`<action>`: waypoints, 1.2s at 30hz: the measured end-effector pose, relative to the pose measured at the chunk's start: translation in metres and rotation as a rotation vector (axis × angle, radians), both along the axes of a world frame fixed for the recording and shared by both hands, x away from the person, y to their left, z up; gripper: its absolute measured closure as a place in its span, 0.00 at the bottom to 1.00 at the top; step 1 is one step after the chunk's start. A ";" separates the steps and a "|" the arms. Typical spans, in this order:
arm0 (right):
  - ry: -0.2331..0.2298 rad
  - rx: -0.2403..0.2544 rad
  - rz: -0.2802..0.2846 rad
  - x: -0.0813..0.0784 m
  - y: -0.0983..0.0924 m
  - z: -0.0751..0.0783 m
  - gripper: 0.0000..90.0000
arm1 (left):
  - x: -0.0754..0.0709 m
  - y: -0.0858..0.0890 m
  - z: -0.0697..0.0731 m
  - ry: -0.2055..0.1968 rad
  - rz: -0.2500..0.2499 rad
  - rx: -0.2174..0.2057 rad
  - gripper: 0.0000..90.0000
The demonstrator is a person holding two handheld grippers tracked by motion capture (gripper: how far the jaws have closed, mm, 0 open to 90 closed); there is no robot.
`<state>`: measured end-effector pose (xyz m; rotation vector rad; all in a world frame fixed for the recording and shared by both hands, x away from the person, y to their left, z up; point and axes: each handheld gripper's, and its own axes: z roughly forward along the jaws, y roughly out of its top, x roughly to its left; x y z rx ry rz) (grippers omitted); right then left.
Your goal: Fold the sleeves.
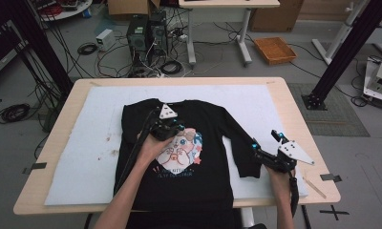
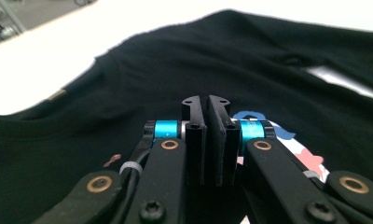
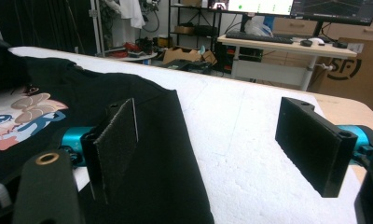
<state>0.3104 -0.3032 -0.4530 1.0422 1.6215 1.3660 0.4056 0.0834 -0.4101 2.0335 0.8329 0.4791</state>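
A black long-sleeved shirt (image 1: 203, 119) with a cartoon print (image 1: 182, 148) lies flat, front up, on a white foam mat (image 1: 93, 143). My left gripper (image 1: 175, 126) hovers over the chest just above the print, a hand behind it. In the left gripper view its jaws (image 2: 207, 100) are shut tight, and I see no cloth between them; the shirt (image 2: 128, 93) spreads underneath. My right gripper (image 1: 264, 139) stands open beside the right sleeve (image 1: 239, 143) near the cuff. In the right gripper view (image 3: 217, 140) one pad hangs over the sleeve (image 3: 161, 154) and the other over bare foam.
The mat covers a wooden table (image 1: 294, 109), with a thin wooden stick (image 1: 314, 186) near its right front corner. Beyond the far edge are computer towers (image 1: 146, 31), floor cables, an orange basket (image 1: 274, 49) and black frame posts at both sides.
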 end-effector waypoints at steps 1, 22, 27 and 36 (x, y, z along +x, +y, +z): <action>-0.004 -0.005 0.000 0.000 0.000 0.000 0.23 | 0.002 -0.004 -0.003 0.009 -0.004 0.002 0.94; 0.004 -0.014 -0.008 0.000 0.002 0.000 0.23 | 0.007 -0.065 -0.016 0.089 -0.130 -0.022 0.94; -0.004 -0.022 -0.006 0.000 0.002 0.000 0.23 | 0.006 -0.075 -0.026 0.120 -0.148 0.030 0.93; -0.004 -0.020 -0.007 0.000 0.002 0.000 0.23 | 0.008 -0.078 -0.033 0.157 -0.150 0.038 0.90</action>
